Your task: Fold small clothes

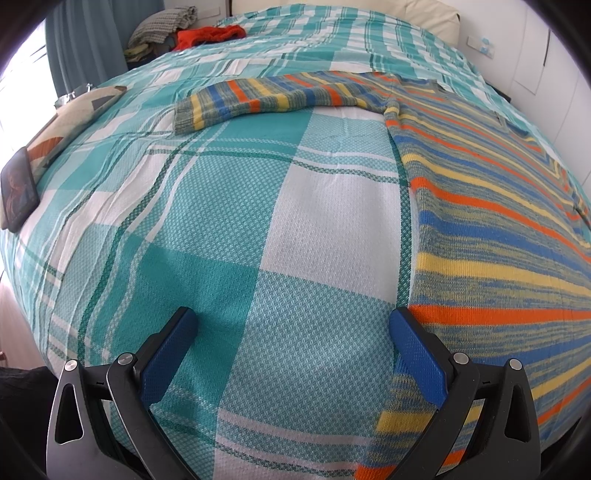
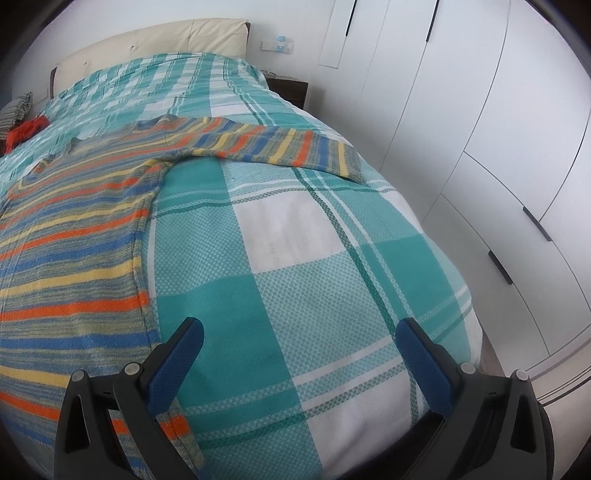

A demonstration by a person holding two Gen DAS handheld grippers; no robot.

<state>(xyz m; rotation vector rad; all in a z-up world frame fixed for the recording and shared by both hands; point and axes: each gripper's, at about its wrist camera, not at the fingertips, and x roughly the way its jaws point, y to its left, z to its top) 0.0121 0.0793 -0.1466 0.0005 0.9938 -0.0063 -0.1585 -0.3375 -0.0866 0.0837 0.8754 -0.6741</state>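
Note:
A striped knitted sweater (image 1: pixel 498 229) in orange, blue, yellow and grey lies flat on the teal checked bedspread (image 1: pixel 229 229), sleeves spread out. Its left sleeve (image 1: pixel 258 99) reaches toward the left in the left wrist view. My left gripper (image 1: pixel 295 321) is open and empty, low over the bedspread beside the sweater's left edge; its right finger (image 1: pixel 417 350) is at the hem side. In the right wrist view the sweater (image 2: pixel 74 240) lies at left, its right sleeve (image 2: pixel 280 147) stretched across the bedspread (image 2: pixel 295 280). My right gripper (image 2: pixel 299 332) is open and empty beside the sweater's right edge.
A red garment (image 1: pixel 210 35) and folded cloths (image 1: pixel 162 26) lie at the bed's far left. A patterned cushion (image 1: pixel 74 118) and a dark framed picture (image 1: pixel 18 192) rest at the left edge. White wardrobe doors (image 2: pixel 480 129) stand close on the right. A cream headboard (image 2: pixel 155 44) and a bedside table (image 2: pixel 288 90) are at the far end.

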